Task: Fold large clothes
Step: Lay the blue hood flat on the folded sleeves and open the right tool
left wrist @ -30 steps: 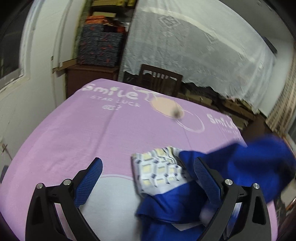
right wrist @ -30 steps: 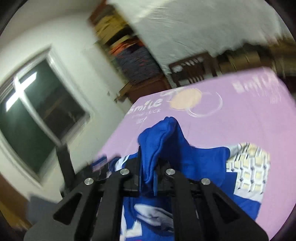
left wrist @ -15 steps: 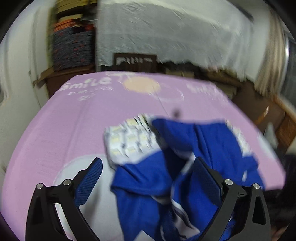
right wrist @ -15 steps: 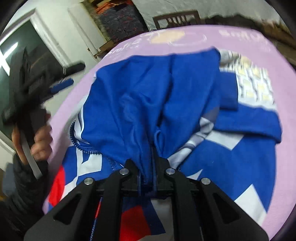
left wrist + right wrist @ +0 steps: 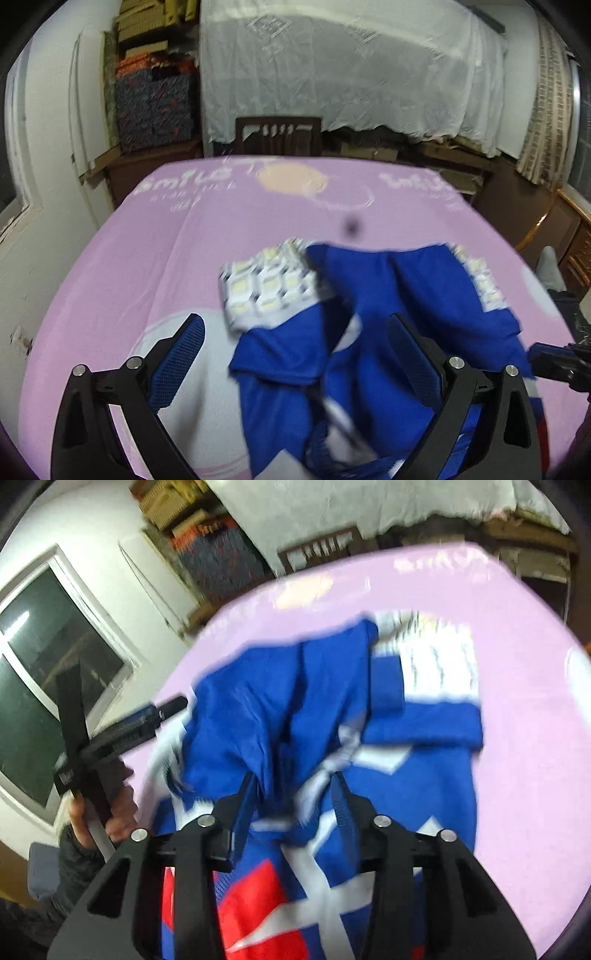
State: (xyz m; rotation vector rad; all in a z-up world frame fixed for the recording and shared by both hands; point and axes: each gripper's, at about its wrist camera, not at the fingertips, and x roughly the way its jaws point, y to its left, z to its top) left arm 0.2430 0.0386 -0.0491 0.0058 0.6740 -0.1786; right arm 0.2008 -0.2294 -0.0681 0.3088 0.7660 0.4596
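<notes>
Blue jacket (image 5: 295, 709) lies bunched (bedsheet (image 5: 147, 258) beneath); both tools spread apart, right tool (image 5: 293, 805) straddling it

The blue garment (image 5: 373, 295) is looking like thin, smooth cloth with a slight sheen, its white and red patches (image 5: 258, 897) printed flat, one panel (image 5: 266, 288) patterned in pale hexagons. The pink bedsheet (image 5: 155, 258) is showing as soft matt cloth. The left gripper (image 5: 295, 358) is wearing matt black plastic arms, shiny metal screws and rough blue textured pads (image 5: 177, 362). The chair (image 5: 279, 134) behind is looking like dark wood.
</notes>
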